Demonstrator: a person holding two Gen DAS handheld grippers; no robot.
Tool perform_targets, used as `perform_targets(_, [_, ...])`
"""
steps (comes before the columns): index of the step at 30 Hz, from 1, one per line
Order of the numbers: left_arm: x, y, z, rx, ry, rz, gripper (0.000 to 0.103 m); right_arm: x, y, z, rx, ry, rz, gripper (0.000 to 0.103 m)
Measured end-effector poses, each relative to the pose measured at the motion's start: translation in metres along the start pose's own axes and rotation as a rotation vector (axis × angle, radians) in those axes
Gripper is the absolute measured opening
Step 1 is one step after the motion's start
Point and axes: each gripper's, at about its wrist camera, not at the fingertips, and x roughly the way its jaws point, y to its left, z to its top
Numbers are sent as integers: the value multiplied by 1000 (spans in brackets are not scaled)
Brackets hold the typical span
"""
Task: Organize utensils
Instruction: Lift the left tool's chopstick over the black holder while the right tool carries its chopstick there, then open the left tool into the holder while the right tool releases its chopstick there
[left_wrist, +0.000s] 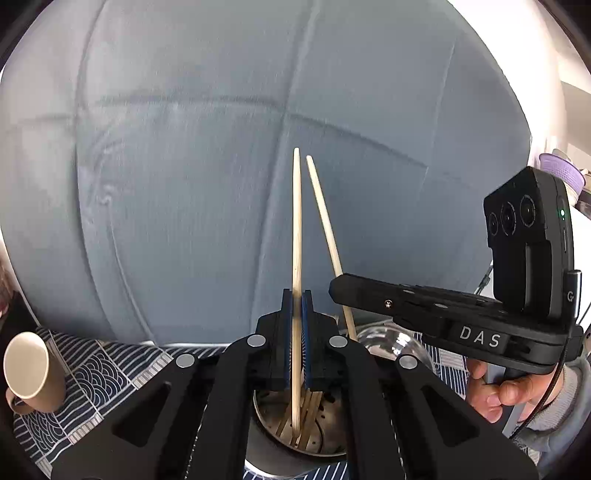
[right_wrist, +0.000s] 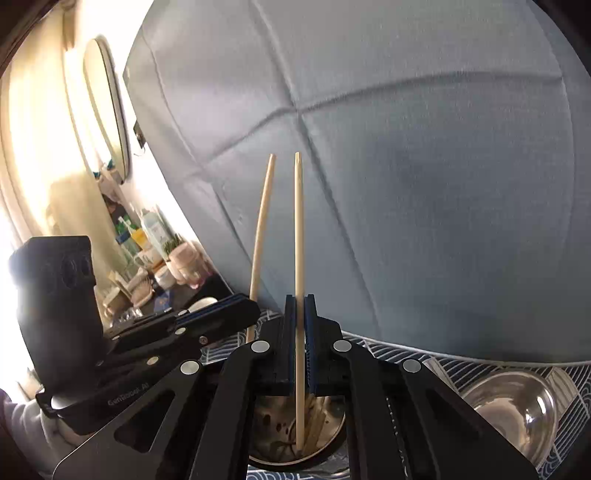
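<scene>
While each of your grippers pinches one chopstick, both sticks hang tip-down over the same metal holder, so this reads as the drop-in step.

Left wrist view: your left gripper (left_wrist: 296, 339) has its blue pads closed on the left chopstick (left_wrist: 296, 229), held near vertical. That keeps the lower end aimed into the metal utensil holder (left_wrist: 295, 424), where more chopsticks (left_wrist: 308, 413) already lie. The stick's tip looks to be inside the rim; I can't tell if it touches bottom. Your right gripper (left_wrist: 341, 286) comes in from the right, clamped on the right chopstick (left_wrist: 323, 218), which leans away at the top. Its lower end passes in front of the glass bowl (left_wrist: 391, 341). A beige mug (left_wrist: 31, 373) stands well apart on the patterned tablecloth (left_wrist: 107, 369).

Right wrist view: the right gripper (right_wrist: 300, 339) is clamped on its stick (right_wrist: 299, 236), upright, low end inside the holder (right_wrist: 269, 421). The left gripper (right_wrist: 236, 310) sits just beside, stick (right_wrist: 260, 229) bowed by the lens. The glass bowl (right_wrist: 517, 410) is off to the right, untouched.

Vertical hold plus a shared target suggests release is next. Risk: the leaning stick may catch the rim.
</scene>
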Motion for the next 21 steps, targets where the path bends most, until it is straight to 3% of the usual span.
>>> perform_targets(18, [2, 11, -19, 0, 41, 35, 5, -3, -2, -12, -8, 47, -29, 8])
perform_targets(21, [-1, 15, -16, -4, 35, 43, 10, -9, -2, -11, -7, 35, -33, 8])
